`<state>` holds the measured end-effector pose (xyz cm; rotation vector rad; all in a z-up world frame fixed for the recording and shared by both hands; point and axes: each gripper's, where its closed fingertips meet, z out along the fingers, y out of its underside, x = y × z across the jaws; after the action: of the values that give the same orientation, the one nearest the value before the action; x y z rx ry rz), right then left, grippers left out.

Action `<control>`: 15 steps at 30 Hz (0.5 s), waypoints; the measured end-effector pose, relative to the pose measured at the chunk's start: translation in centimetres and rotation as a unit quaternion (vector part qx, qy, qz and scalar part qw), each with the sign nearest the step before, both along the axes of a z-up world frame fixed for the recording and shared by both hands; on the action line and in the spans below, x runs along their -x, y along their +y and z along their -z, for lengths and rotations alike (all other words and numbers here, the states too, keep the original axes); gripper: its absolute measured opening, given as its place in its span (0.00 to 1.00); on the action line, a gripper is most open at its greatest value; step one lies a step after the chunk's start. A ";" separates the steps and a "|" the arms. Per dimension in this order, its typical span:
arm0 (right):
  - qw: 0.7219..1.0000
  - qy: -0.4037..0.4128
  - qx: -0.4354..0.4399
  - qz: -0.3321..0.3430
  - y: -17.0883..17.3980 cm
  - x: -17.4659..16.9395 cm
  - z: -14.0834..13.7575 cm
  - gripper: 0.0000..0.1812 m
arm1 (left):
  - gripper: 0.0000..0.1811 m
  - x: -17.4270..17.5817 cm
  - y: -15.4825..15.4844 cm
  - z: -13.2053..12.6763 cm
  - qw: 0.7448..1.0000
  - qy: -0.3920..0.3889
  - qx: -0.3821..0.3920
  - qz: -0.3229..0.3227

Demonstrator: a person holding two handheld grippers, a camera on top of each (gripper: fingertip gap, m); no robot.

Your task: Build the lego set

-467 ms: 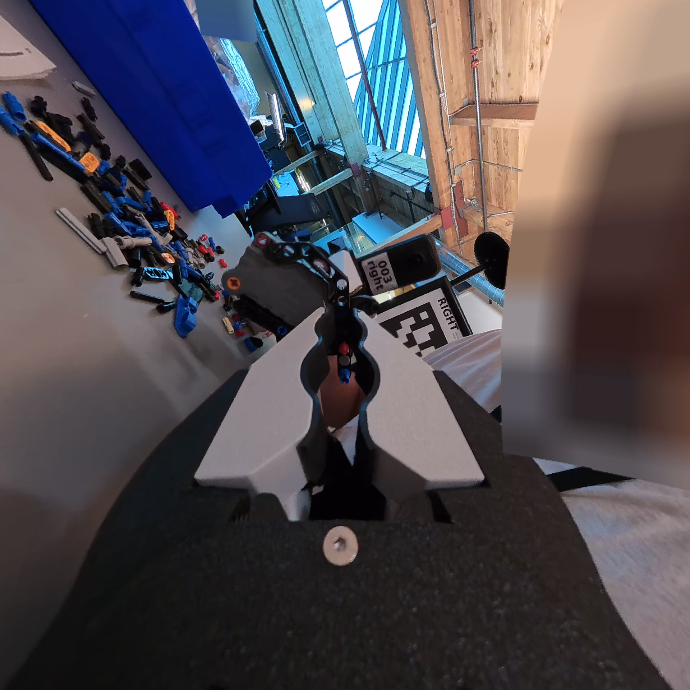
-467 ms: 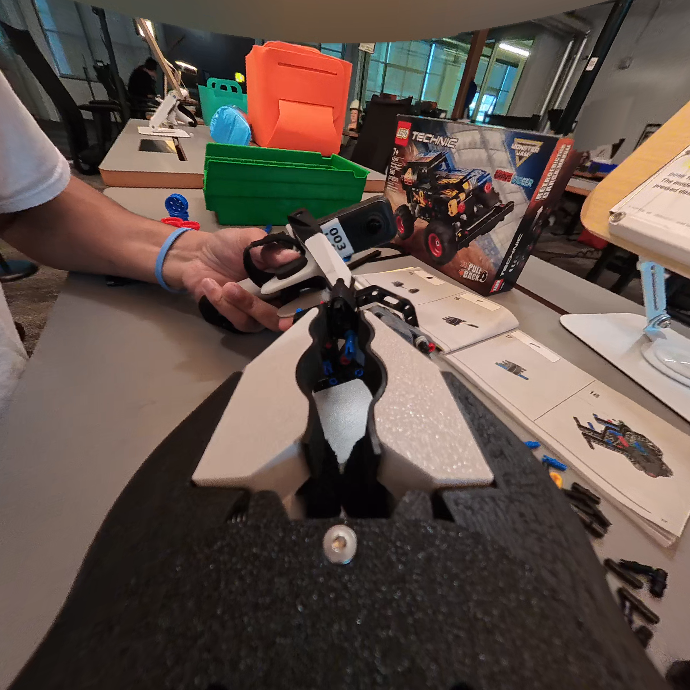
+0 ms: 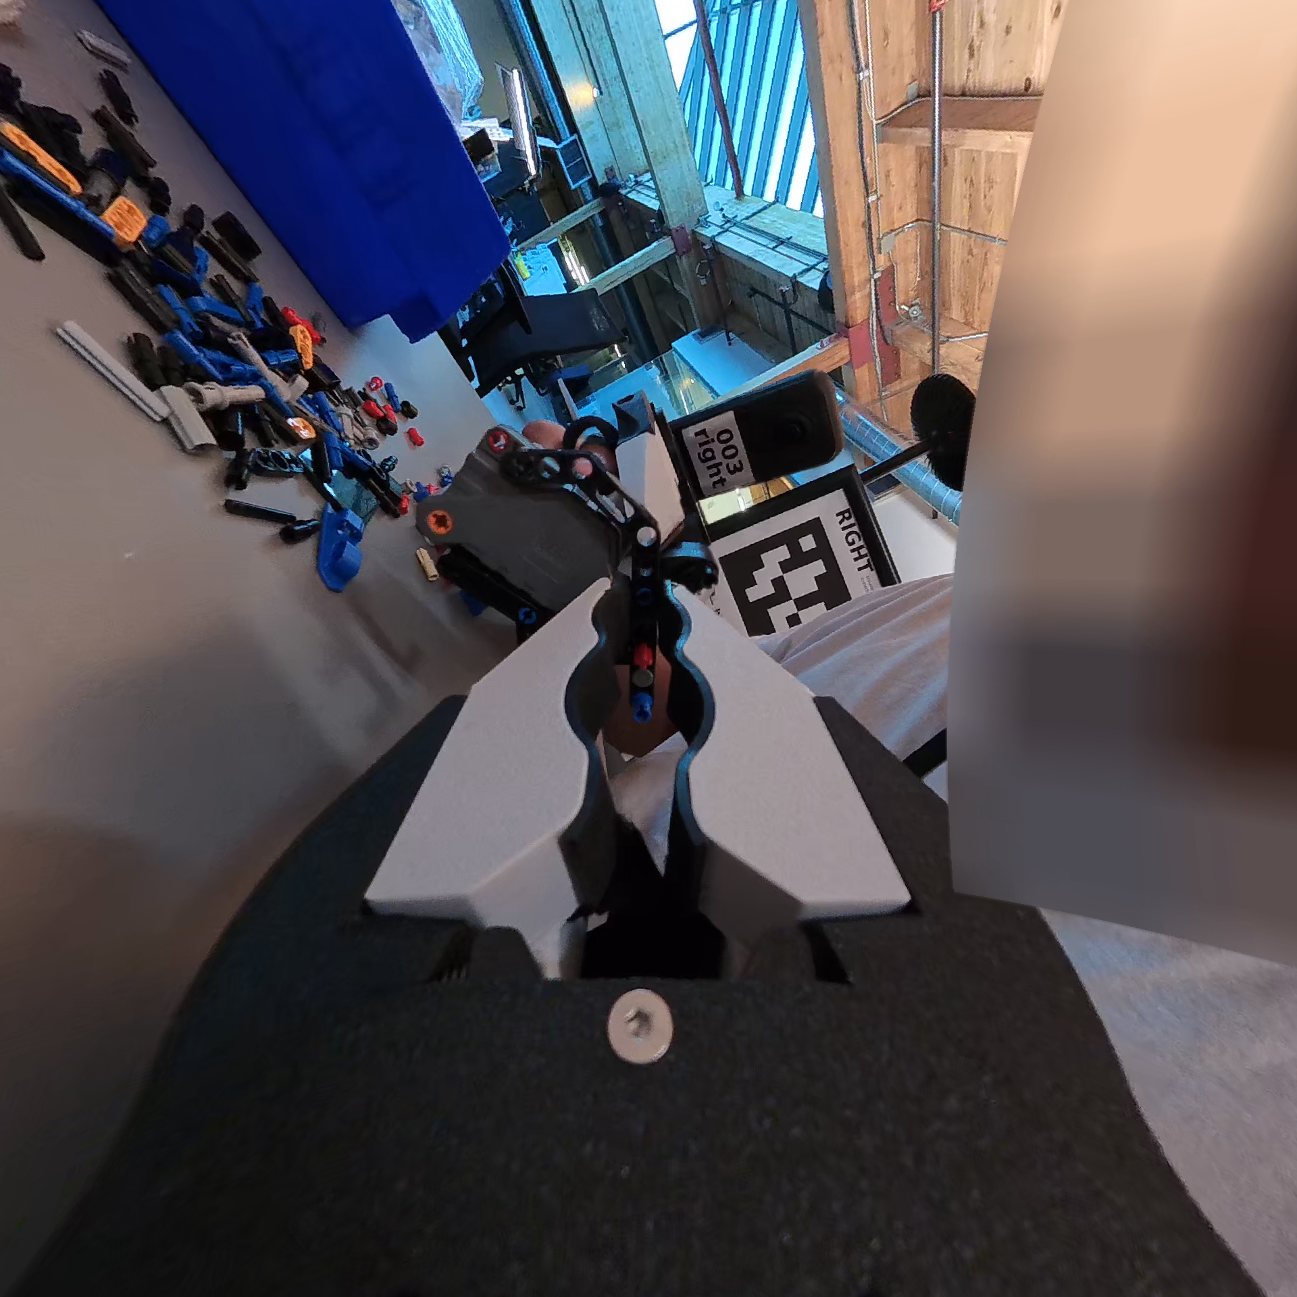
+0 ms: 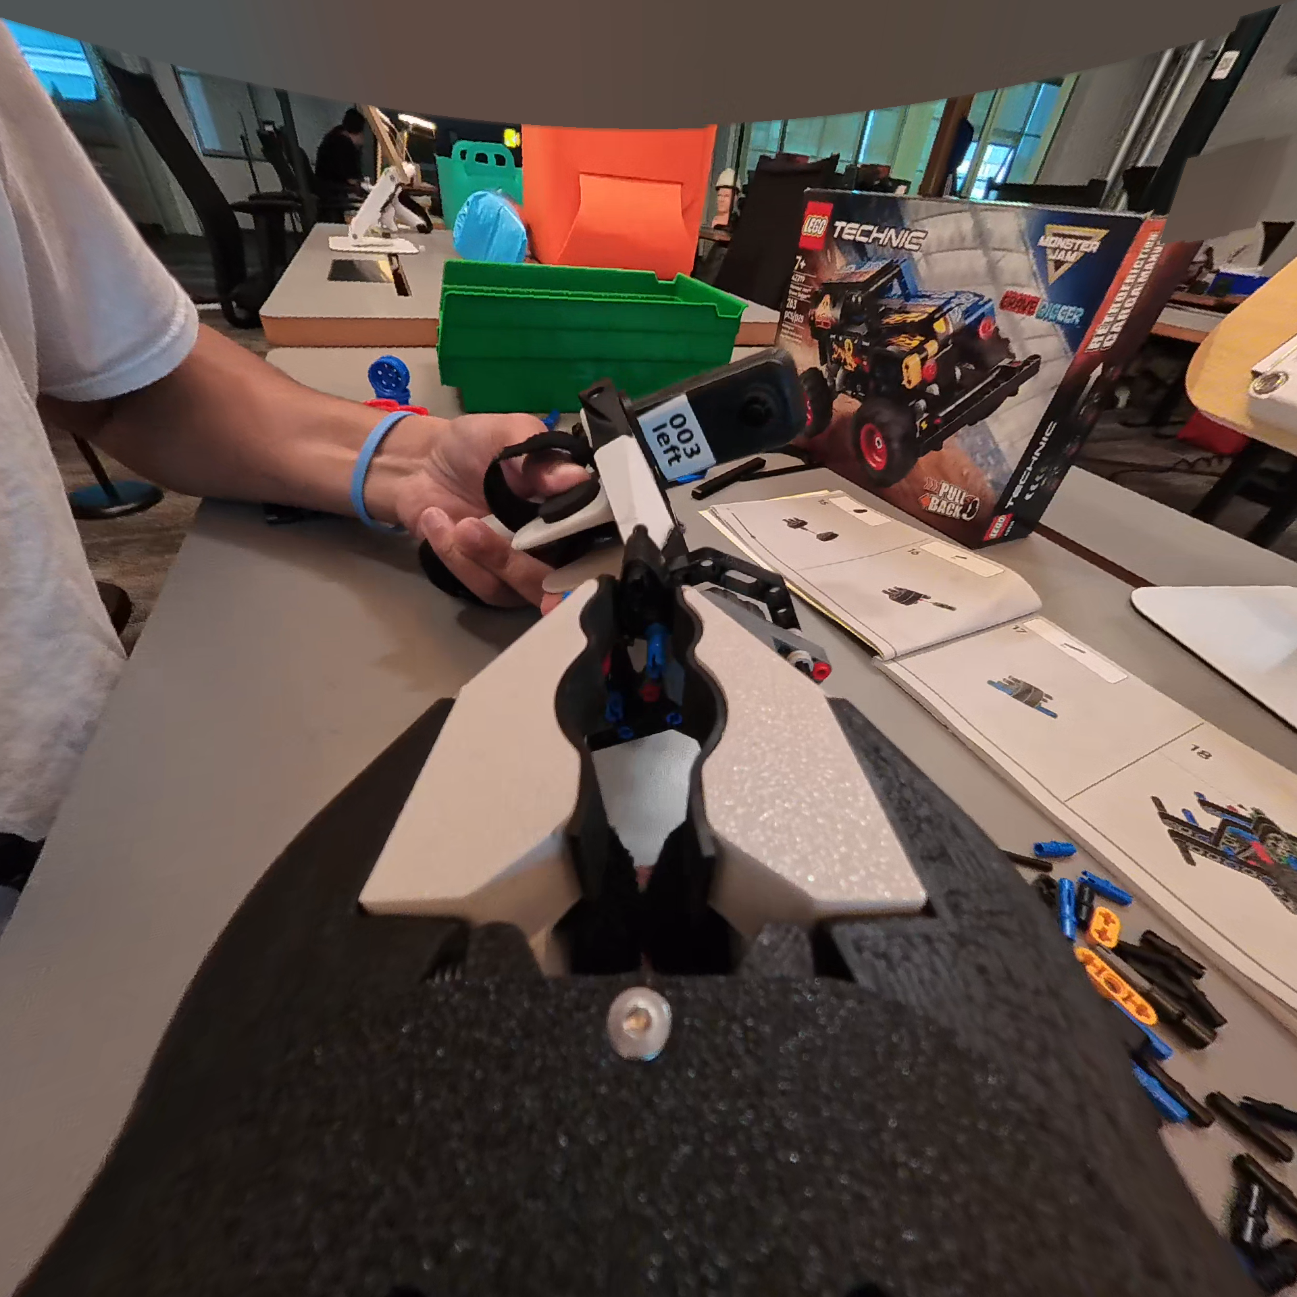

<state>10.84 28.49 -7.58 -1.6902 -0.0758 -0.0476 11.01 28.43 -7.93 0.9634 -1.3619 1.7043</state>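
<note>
A partly built lego assembly, a grey motor block (image 3: 519, 526) with black beams (image 3: 561, 463) and blue and red pins, is held in the air between both grippers. My left gripper (image 3: 643, 596) is shut on a black beam of it. My right gripper (image 4: 642, 589) is shut on the black end of the same assembly (image 4: 737, 572) from the opposite side. The grey block also shows in the right wrist view (image 4: 789, 635). Each view shows the other gripper close behind the assembly, the right one (image 3: 765, 435) and the left one (image 4: 632, 484) in a person's hand.
A pile of loose black, blue and orange lego parts (image 3: 210, 351) lies on the grey table by a blue bin (image 3: 316, 140). An open instruction booklet (image 4: 982, 674), the set's box (image 4: 947, 337), green trays (image 4: 575, 330) and more loose parts (image 4: 1158, 982) are to the right. The grippers are tip to tip, or close to it.
Both grippers keep their hold. The assembly and the grippers have shifted only slightly, with the assembly tilted a little in the left wrist view.
</note>
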 end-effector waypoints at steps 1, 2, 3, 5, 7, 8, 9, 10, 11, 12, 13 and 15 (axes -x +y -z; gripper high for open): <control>1.000 0.006 -0.001 0.003 0.0 -0.1 -0.1 0.08 | 0.03 -0.1 0.1 0.0 1.000 0.003 0.003 -0.002; 1.000 0.008 -0.002 0.007 0.1 -0.2 -0.1 0.08 | 0.03 -0.2 0.1 0.0 1.000 0.005 0.005 -0.003; 1.000 0.001 -0.004 0.007 0.0 -0.2 -0.2 0.08 | 0.03 -0.2 0.1 -0.1 1.000 0.007 0.007 -0.002; 0.999 -0.028 -0.005 0.018 -0.2 -0.4 -0.2 0.08 | 0.03 -0.3 0.2 0.0 1.000 0.014 0.009 -0.005; 0.998 -0.061 0.006 0.018 -0.4 -0.4 0.2 0.08 | 0.03 -0.4 0.2 0.3 1.000 0.028 0.007 -0.003; 0.997 -0.068 0.009 0.020 -0.4 -0.5 0.2 0.08 | 0.03 -0.4 0.2 0.4 1.000 0.031 0.005 -0.003; 0.998 -0.063 0.013 0.022 -0.4 -0.5 0.3 0.08 | 0.03 -0.4 0.2 0.4 1.000 0.030 0.003 -0.005; 0.998 -0.049 0.017 0.022 -0.4 -0.6 0.3 0.08 | 0.03 -0.5 0.1 0.4 1.000 0.027 0.001 -0.008; 0.999 -0.024 0.021 0.020 -0.5 -0.6 0.4 0.08 | 0.03 -0.5 0.1 0.4 1.000 0.021 -0.004 -0.013; 1.000 0.008 0.026 0.014 -0.5 -0.6 0.4 0.09 | 0.03 -0.5 0.1 0.4 1.000 0.014 -0.006 -0.015; 0.999 0.046 0.027 0.011 -0.6 -0.7 0.5 0.11 | 0.03 -0.5 0.1 0.3 1.000 0.004 -0.009 -0.020; 0.992 0.119 0.026 -0.019 -0.7 -0.5 0.4 0.16 | 0.03 -0.7 0.1 0.4 0.999 -0.026 -0.030 -0.037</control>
<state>11.31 27.80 -7.98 -1.7349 0.0697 0.1859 11.67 28.57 -8.29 1.0198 -1.4345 1.7638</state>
